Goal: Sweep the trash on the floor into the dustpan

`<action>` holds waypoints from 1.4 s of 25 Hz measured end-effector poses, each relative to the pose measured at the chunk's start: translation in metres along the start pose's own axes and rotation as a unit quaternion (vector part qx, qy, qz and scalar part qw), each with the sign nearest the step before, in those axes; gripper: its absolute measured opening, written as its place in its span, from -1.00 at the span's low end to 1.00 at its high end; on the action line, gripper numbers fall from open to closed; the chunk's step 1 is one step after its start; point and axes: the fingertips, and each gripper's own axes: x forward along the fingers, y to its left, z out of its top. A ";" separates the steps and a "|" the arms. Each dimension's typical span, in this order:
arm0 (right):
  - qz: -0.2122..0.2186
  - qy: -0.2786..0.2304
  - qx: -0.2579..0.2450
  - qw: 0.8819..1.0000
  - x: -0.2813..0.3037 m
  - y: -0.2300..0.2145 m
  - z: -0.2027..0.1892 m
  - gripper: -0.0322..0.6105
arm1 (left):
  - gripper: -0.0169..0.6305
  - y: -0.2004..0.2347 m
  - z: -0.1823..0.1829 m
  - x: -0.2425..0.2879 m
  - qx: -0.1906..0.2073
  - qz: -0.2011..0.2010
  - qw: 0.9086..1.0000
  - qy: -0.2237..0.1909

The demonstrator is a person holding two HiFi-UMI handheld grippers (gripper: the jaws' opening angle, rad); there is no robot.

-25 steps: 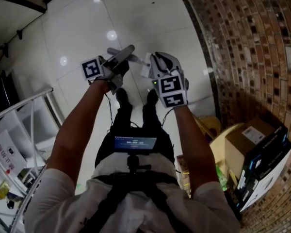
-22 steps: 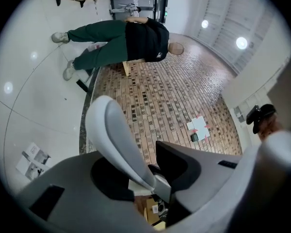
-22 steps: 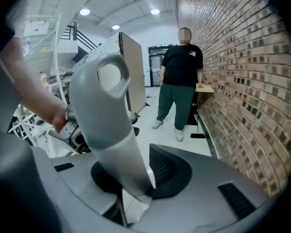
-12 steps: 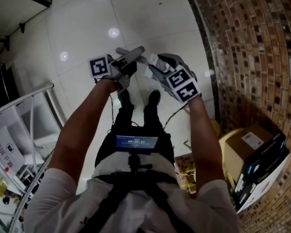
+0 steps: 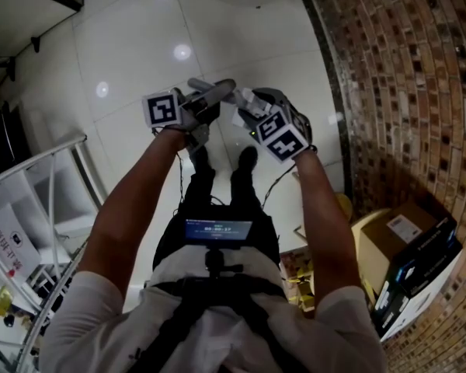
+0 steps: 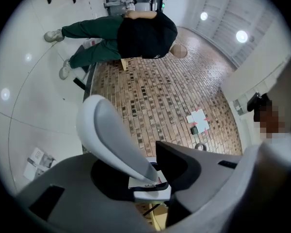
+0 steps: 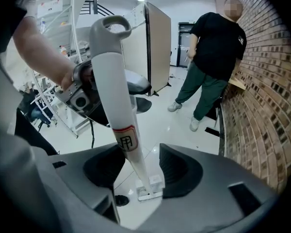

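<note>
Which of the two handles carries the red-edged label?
The slim white handle with the loop top, held in the right tongs; the broad grey handle in the left tongs shows none.

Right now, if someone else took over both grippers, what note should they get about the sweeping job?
Left gripper: shut on a pale grey plastic handle.
Right gripper: shut on a long white handle with a loop top and a red-edged label, running down toward the white tiled floor.
Which handle is the broom and which the dustpan cannot be told.
Done: both tools in hand.
Left: all the sweeping; white paper scraps lie on the floor, apart from both tools.
</note>
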 end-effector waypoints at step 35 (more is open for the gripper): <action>-0.055 0.016 0.044 0.997 0.013 -0.002 -0.017 -0.16 | -0.20 0.017 0.001 -0.023 0.126 0.081 0.988 0.032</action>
